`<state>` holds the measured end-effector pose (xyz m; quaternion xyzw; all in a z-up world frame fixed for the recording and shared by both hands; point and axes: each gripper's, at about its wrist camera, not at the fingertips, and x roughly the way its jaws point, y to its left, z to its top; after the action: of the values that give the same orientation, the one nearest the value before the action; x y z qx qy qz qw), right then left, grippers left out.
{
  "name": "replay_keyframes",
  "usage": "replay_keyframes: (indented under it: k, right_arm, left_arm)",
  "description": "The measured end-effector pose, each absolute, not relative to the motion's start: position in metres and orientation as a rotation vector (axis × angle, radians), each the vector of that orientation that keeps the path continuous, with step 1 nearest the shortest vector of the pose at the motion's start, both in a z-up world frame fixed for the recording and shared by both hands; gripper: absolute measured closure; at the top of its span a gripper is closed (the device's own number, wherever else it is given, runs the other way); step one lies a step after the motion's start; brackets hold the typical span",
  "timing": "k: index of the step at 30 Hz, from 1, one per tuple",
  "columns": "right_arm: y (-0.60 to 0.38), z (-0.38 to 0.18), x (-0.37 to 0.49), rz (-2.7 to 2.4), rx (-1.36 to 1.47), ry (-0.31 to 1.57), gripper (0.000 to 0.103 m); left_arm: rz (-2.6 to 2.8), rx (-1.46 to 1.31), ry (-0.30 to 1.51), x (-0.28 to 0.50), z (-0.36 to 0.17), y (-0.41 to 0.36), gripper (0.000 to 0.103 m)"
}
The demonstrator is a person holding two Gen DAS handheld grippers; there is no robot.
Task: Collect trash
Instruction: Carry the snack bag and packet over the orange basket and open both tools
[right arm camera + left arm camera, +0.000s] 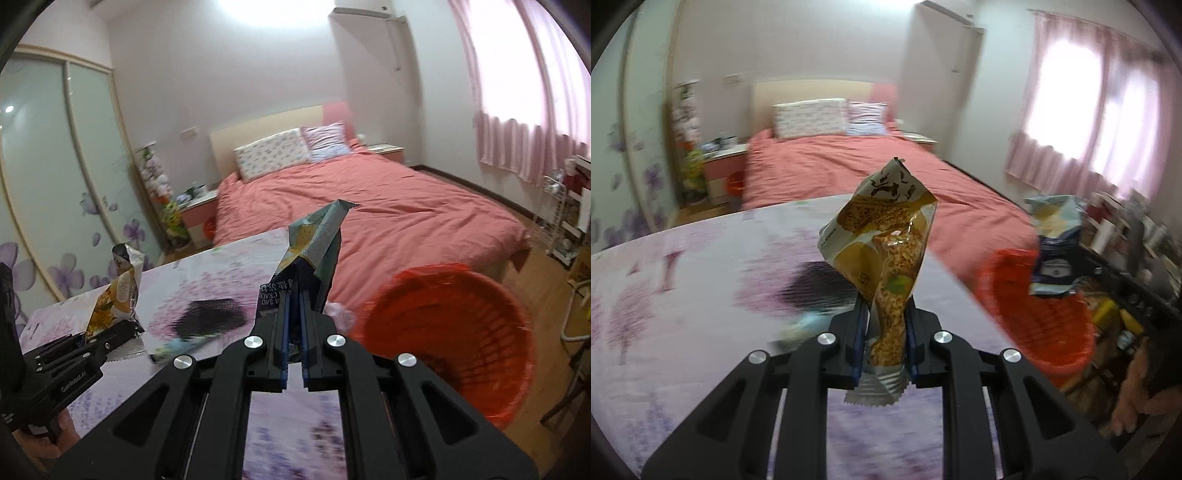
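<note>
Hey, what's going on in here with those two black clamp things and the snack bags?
A person is tidying up trash with a hand-held gripper in each hand. The left hand-held gripper is clamped on a yellow snack bag, and the right hand-held gripper is clamped on a blue cracker bag. Both bags are lifted above the flowery table. A red basket stands just off the table's right edge, in front of the bed. Neither bag is in it yet.
</note>
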<state>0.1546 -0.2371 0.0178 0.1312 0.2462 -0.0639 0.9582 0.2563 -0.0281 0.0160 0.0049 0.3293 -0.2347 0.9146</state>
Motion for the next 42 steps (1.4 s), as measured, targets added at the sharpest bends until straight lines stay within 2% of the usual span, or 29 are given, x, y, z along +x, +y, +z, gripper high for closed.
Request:
replay_keyframes:
  k: [11,20,22,26,32,34,36,42]
  right_arm:
    - [-0.32,-0.005,0.138,-0.268,0.332,0.502,0.098]
    - [-0.36,-0.025,0.132,-0.302,0.364,0.526,0.098]
    - [-0.365,-0.029,0.13,-0.301,0.371,0.53,0.098]
    - [-0.365,-0.035,0.128,-0.288,0.381,0.545,0.097]
    - [-0.37,-0.044,0.129,-0.283,0.399,0.573,0.096]
    - [-0.371,-0.046,0.127,-0.286,0.404,0.579,0.09]
    - [-0.372,-0.045,0.124,-0.294,0.405,0.576,0.07]
    - [-0.378,-0.043,0.121,-0.315,0.407,0.572,0.067]
  left_arm:
    - [-0.728,0.057,0.733,0.245,-0.008,-0.176,0.084]
    - [-0.773,0.092,0.802,0.261,-0.046,-0.237,0.082]
    - [-0.769,0.101,0.811,0.263,-0.052,-0.244,0.079]
    - [-0.752,0.117,0.818,0.265,-0.059,-0.25,0.063]
    - [-0.728,0.138,0.845,0.269,-0.069,-0.25,0.049]
    - [-0.725,0.143,0.843,0.27,-0.07,-0.248,0.043]
    - [-0.724,0.147,0.839,0.269,-0.069,-0.247,0.037]
    - [-0.736,0.149,0.82,0.268,-0.061,-0.246,0.028]
